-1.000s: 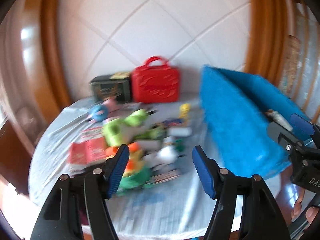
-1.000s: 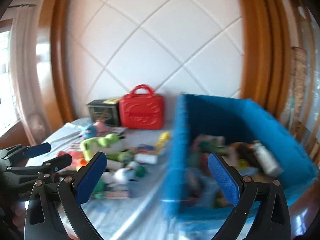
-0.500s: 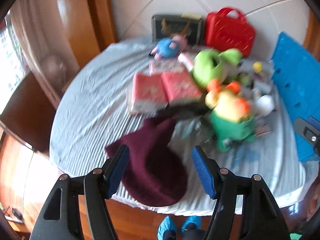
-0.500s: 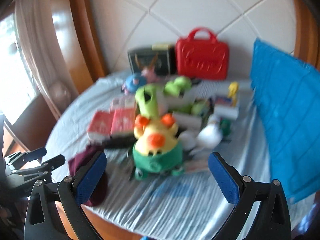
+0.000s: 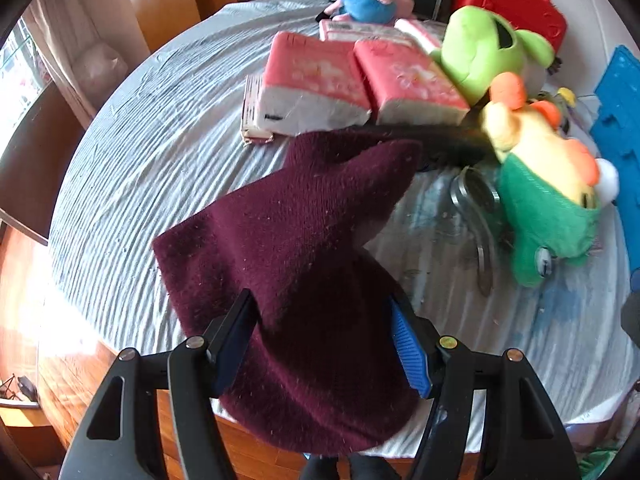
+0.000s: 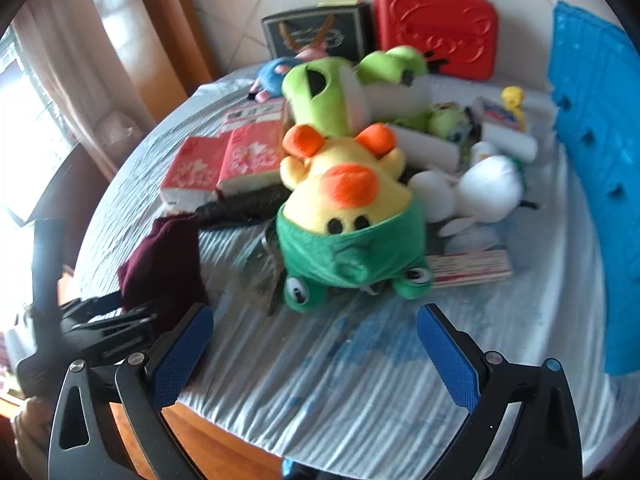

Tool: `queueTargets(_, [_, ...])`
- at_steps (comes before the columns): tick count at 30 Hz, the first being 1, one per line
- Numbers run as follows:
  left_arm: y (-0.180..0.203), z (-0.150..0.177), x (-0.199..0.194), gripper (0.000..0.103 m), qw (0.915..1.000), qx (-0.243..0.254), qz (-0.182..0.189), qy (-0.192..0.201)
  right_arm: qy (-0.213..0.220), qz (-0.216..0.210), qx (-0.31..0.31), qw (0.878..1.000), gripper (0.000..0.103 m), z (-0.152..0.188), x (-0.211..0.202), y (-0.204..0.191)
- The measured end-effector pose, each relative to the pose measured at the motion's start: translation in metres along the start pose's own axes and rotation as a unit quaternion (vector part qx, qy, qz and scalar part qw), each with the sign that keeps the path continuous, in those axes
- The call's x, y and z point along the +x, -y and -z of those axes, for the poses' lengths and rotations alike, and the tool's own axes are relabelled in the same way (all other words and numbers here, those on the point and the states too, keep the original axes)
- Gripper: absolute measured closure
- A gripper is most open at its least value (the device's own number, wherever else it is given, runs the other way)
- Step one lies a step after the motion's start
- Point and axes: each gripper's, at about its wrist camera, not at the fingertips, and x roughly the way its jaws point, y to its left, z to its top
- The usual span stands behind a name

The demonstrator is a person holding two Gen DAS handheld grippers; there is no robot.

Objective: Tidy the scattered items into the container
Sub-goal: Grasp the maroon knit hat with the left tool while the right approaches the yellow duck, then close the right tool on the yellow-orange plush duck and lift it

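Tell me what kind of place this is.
Probably a room in a home: a round table under a wrinkled cloth, plush toys such as the yellow duck, wood-framed padded wall panels, and a curtained window.

Left gripper: two black plastic fingers, angular arms with elongated cutouts near the base, round silver and brass-coloured screws at the joints, blue ribbed pads on the inner finger faces. Right gripper: same build, matte black arms, slotted cutouts, silver screws at the pivots, blue textured pads with a fine grid pattern. Left of the right gripper's left pad, the left gripper's black body shows blurred, with a dark upright handle. Below that handle, a bit of bare skin, a hand, light tone, partly cut off by the lens edge, details unclear
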Motion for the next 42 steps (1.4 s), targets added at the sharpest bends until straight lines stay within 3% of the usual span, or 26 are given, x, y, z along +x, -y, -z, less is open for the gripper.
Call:
queueTargets(5, [-0.003,0.000,0.029,0.038,1.0000,-0.002,-0.005,0.002,0.007,-0.024,-0.018,1.000,0.000,-0.006,0.022,-0.008])
queueTargets(8, [-0.003,-0.002,0.032,0.027,0.9998,0.001,-0.001,0.018,0.008,-0.011,-0.006,1.000,0.000,-0.009,0.032,-0.002])
queueTargets(11, [-0.005,-0.004,0.040,0.001,0.9995,0.012,-0.016,0.024,0.003,0.006,0.001,1.000,0.000,-0.015,0.039,0.004])
queueTargets(15, [-0.014,-0.006,0.043,0.000,0.9997,0.010,0.009,0.019,0.011,0.023,0.017,1.000,0.000,-0.021,0.042,0.008])
queueTargets(17, [-0.010,-0.007,0.039,0.011,0.9993,0.026,0.010,0.026,0.014,0.031,0.027,0.999,0.000,-0.023,0.043,0.010])
queueTargets(19, [-0.003,-0.012,0.029,0.056,0.9981,0.046,0.013,0.038,0.014,0.038,0.034,0.999,0.000,-0.026,0.044,0.010])
queueTargets(20, [0.001,-0.017,0.023,0.062,0.9976,0.054,0.009,0.043,0.016,0.042,0.037,0.998,0.000,-0.028,0.043,0.010])
queueTargets(21, [0.003,-0.020,0.019,0.076,0.9971,0.056,0.011,0.050,0.019,0.046,0.039,0.998,0.000,-0.031,0.041,0.010])
queueTargets(22, [0.006,-0.026,0.015,0.080,0.9966,0.059,0.022,0.053,0.024,0.048,0.040,0.998,0.000,-0.034,0.039,0.009])
queueTargets(27, [0.025,-0.049,-0.025,0.080,0.9866,0.092,0.031,0.131,0.043,0.066,0.028,0.997,0.000,-0.061,0.033,0.002])
queueTargets(29, [0.031,-0.064,-0.034,0.080,0.9837,0.094,0.055,0.143,0.039,0.076,0.020,0.996,0.000,-0.074,0.037,0.001])
queueTargets(33, [0.045,-0.099,-0.036,0.080,0.9796,0.105,0.062,0.160,0.015,0.083,0.013,0.996,0.000,-0.098,0.054,0.004])
queueTargets(42, [0.071,-0.115,0.012,0.080,0.9848,0.112,0.063,0.116,-0.080,0.087,0.011,0.993,0.000,-0.125,0.114,0.025])
